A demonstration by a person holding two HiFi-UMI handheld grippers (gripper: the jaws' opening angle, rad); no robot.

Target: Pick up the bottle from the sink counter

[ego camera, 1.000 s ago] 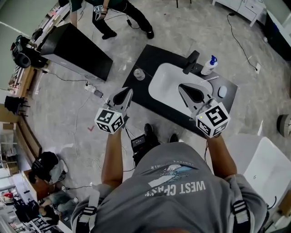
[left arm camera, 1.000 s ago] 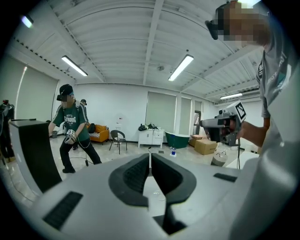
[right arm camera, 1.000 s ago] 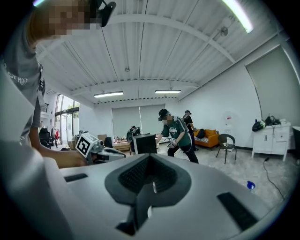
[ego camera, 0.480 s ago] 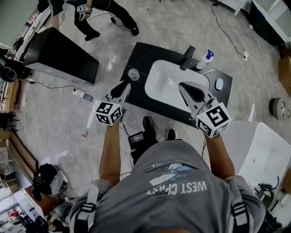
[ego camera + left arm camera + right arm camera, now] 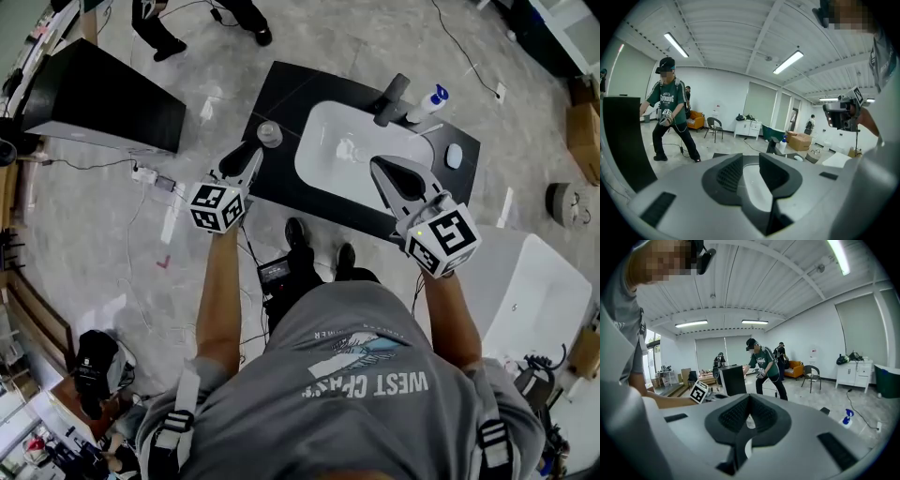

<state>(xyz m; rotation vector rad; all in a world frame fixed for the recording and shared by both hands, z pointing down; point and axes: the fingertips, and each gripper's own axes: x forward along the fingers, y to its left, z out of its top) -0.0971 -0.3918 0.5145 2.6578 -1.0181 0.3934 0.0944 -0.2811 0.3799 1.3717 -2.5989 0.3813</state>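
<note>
A small clear bottle (image 5: 269, 134) stands on the left end of the black sink counter (image 5: 281, 94), beside the white basin (image 5: 328, 164). My left gripper (image 5: 252, 157) hovers just short of it; its jaws have just been opening and stand a little apart, with nothing between them (image 5: 751, 157). My right gripper (image 5: 377, 165) is over the basin's near right side, jaws together and empty (image 5: 750, 398). In the right gripper view the clear bottle (image 5: 749, 422) shows small behind the jaws. A white spray bottle with a blue top (image 5: 427, 102) stands next to the faucet (image 5: 392, 97).
A small white oval object (image 5: 455, 156) lies on the counter's right end. A black cabinet (image 5: 94, 94) stands to the left and a white tub (image 5: 539, 291) to the right. A person in a green shirt (image 5: 670, 117) works beyond. Cables and a power strip (image 5: 150, 178) lie on the floor.
My left gripper has come down and closer to the clear bottle, and its jaws have parted. The right gripper has shifted slightly over the basin.
</note>
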